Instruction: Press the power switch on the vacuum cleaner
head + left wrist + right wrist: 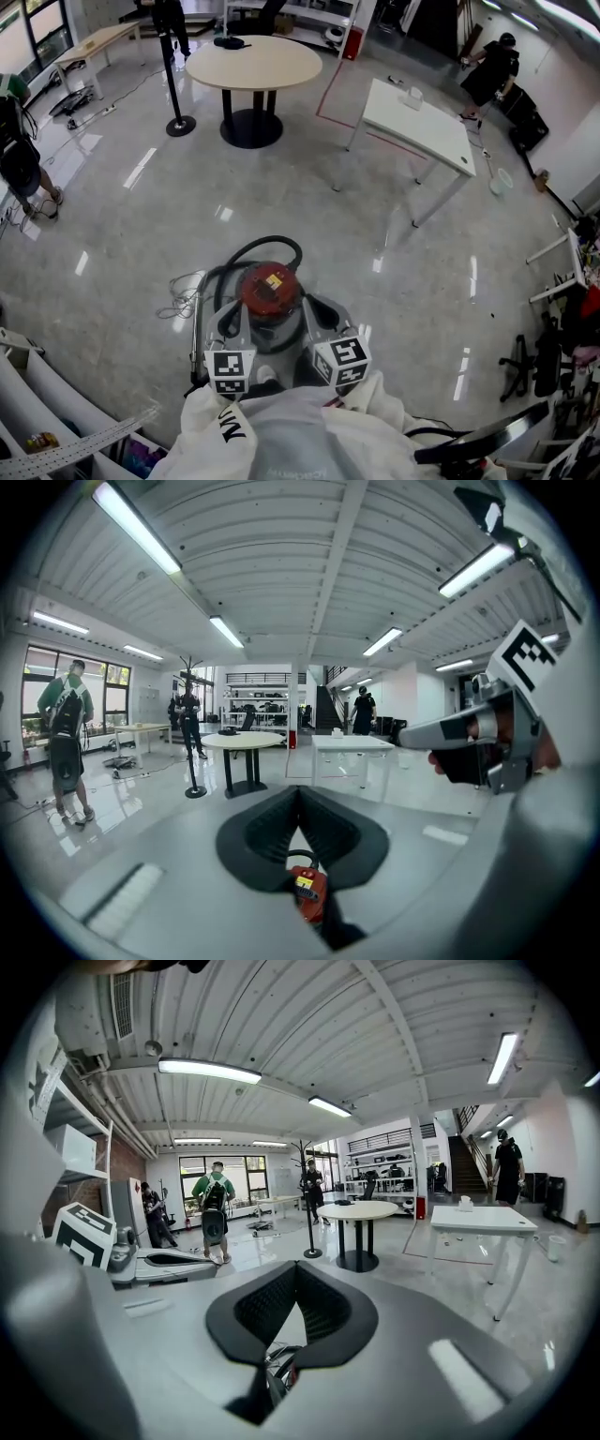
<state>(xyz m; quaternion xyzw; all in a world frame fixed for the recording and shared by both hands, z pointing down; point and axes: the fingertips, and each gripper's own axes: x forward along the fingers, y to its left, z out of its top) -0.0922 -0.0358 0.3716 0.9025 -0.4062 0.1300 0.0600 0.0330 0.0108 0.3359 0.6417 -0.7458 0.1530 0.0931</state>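
Now | left gripper [298,789] jaws together, empty | right gripper [296,1265] jaws together, empty | both near vacuum cleaner [270,289]

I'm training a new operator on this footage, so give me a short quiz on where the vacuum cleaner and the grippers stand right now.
1. True or false: the vacuum cleaner stands on the round table.
2. The vacuum cleaner's top is: A red, B blue, C green.
3. Fill in: the jaws of the left gripper and the right gripper are both ___, with nothing held.
Key: 1 false, it stands on the floor; 2 A; 3 shut.
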